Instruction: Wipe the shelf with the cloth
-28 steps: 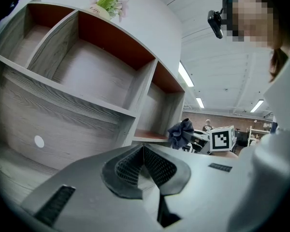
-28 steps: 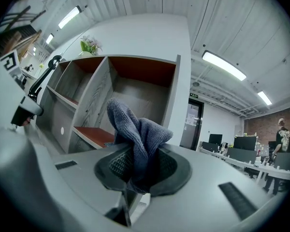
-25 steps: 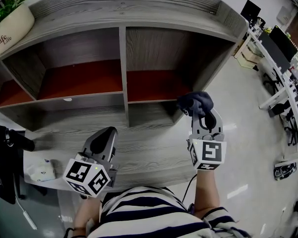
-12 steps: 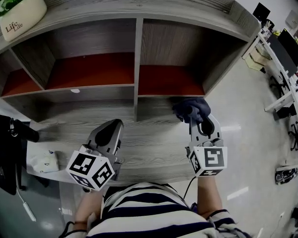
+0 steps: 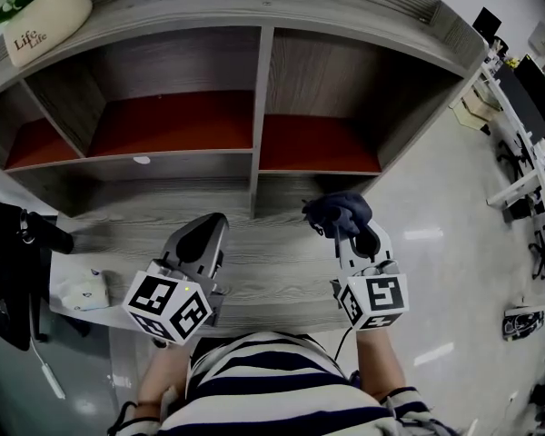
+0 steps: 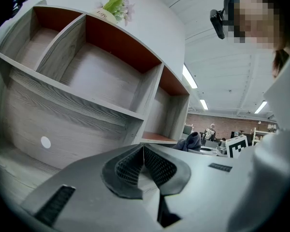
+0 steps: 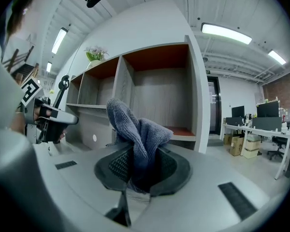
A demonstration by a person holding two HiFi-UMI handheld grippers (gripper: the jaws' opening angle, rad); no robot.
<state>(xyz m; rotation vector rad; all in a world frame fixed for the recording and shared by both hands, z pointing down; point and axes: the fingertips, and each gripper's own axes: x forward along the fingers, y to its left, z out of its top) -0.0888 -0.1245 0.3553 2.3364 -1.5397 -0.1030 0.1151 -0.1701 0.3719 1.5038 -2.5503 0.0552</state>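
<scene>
A grey wooden shelf (image 5: 259,98) with red-brown inner panels stands in front of me, with open compartments and a lower ledge. My right gripper (image 5: 350,234) is shut on a dark blue-grey cloth (image 5: 338,213), which bunches up above the jaws over the ledge, just in front of the right compartment. In the right gripper view the cloth (image 7: 135,129) rises out of the right gripper (image 7: 142,158), with the shelf (image 7: 154,95) behind it. My left gripper (image 5: 203,239) hovers over the ledge, shut and empty. The left gripper view shows its tips (image 6: 143,151) pressed together, and the cloth (image 6: 189,141) off to the right.
A cream planter (image 5: 41,21) with a plant sits on the shelf top at the left. A small white object (image 5: 84,289) lies at the ledge's left end, beside a black device (image 5: 9,280). A white round sticker (image 5: 142,160) marks the shelf front. Office desks (image 5: 527,107) stand at the right.
The right gripper with the cloth has drawn back from the right compartment's edge, left and toward me over the ledge. The left gripper has barely moved.
</scene>
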